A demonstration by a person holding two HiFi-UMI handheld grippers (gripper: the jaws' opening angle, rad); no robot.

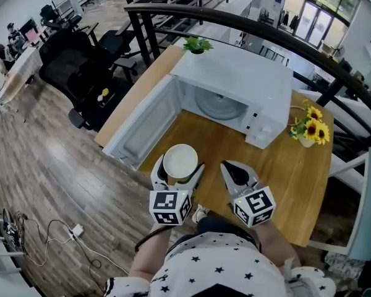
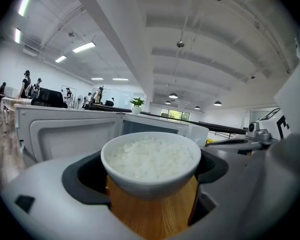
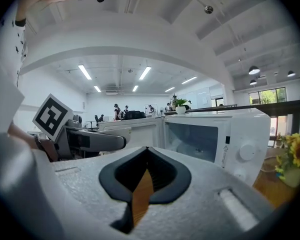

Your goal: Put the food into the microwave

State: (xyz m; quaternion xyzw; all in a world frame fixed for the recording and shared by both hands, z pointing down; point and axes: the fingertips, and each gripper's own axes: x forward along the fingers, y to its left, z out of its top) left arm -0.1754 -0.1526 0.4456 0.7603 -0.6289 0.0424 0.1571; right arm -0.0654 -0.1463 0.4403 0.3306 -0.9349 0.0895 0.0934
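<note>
A white bowl of rice [image 1: 180, 161] sits between the jaws of my left gripper [image 1: 180, 167], which is shut on it, above the wooden table [image 1: 297, 184] just in front of the white microwave [image 1: 247, 82]. The microwave door [image 1: 142, 124] is swung wide to the left and its cavity with the glass turntable [image 1: 221, 106] shows nothing inside. In the left gripper view the bowl of rice [image 2: 149, 159] fills the space between the dark pads. My right gripper [image 1: 230, 167] hovers beside the bowl on its right, shut and empty; in the right gripper view its pads [image 3: 162, 176] meet at the tips.
A small vase of sunflowers [image 1: 310, 130] stands on the table right of the microwave, and a green plant [image 1: 196, 44] sits behind it. A dark curved railing [image 1: 278, 36] runs past the table's far side. The table's left edge drops to a wooden floor [image 1: 43, 166].
</note>
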